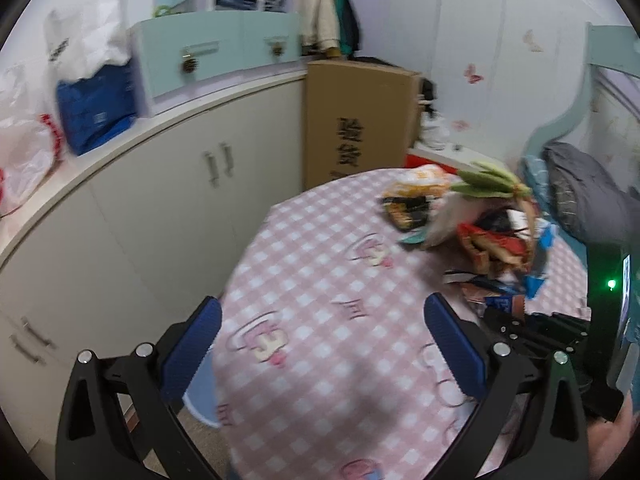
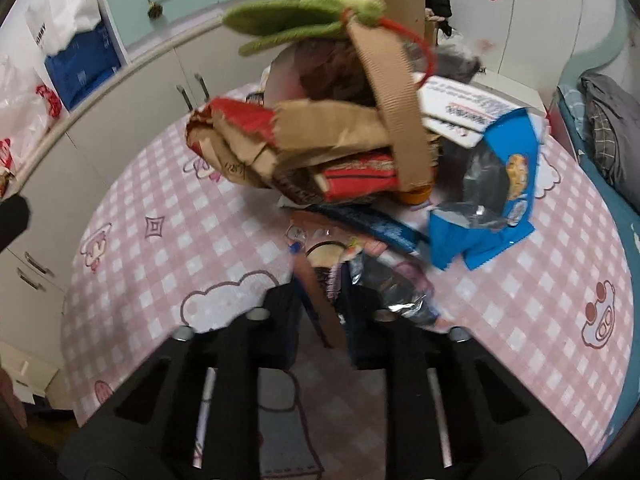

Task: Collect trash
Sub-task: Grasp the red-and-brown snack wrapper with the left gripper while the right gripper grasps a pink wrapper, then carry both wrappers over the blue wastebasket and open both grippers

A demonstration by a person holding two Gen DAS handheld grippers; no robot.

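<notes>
I see the trash heaped in a basket on the pink checked table, toward its far side, with a blue bag spilling out beside it. My right gripper is pinched narrow on a wrapper just below the heap. My left gripper hangs wide and empty over the cloth, near the cabinets

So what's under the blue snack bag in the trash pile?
The blue snack bag rests on the pink checked tablecloth beside a flat dark-blue wrapper; anything beneath it is covered.
</notes>
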